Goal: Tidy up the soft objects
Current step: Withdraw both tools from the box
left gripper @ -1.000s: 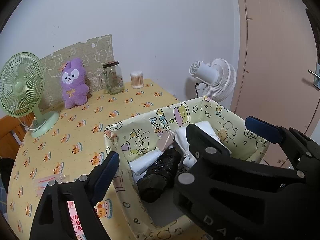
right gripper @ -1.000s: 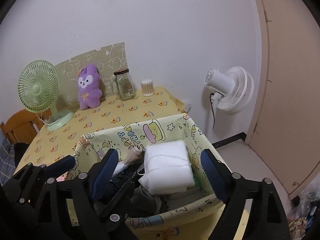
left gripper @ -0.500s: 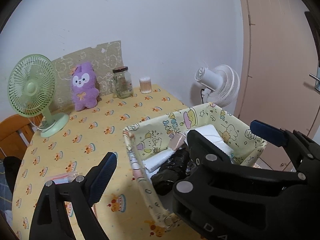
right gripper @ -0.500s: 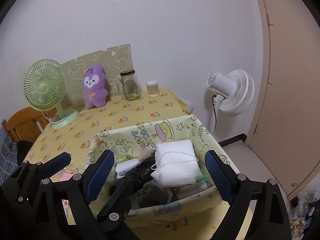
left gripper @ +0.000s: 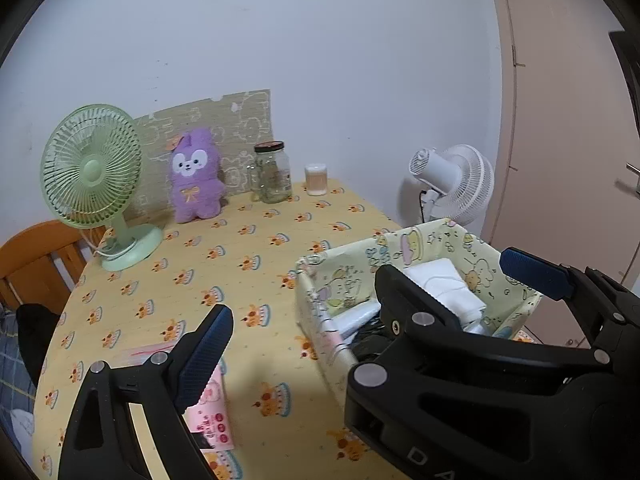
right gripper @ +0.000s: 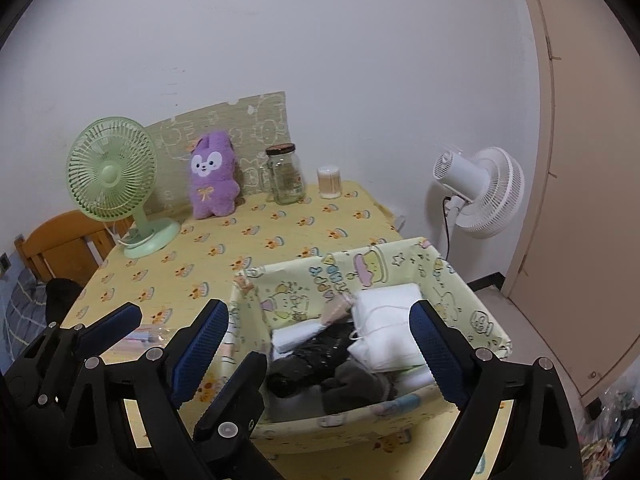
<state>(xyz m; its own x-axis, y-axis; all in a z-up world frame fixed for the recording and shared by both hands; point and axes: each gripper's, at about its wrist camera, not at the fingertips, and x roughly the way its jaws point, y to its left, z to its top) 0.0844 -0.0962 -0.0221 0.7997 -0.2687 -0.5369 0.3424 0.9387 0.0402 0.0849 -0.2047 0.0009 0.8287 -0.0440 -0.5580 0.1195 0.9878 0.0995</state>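
Left wrist view: the left gripper (left gripper: 366, 300) is hovering with fingers apart, empty, over the tabletop (left gripper: 248, 248) beside the fabric bin (left gripper: 404, 248).

Right wrist view: the right gripper (right gripper: 318, 334) is hanging spread above the bin, where a white cloth bundle (right gripper: 386, 326) is lying inside.

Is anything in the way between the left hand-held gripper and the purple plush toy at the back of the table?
Nothing visible is. The left hand-held gripper is open over the near table edge, and only bare tablecloth lies between it and the purple plush toy. The green fan and the glass jar stand to either side of the toy.
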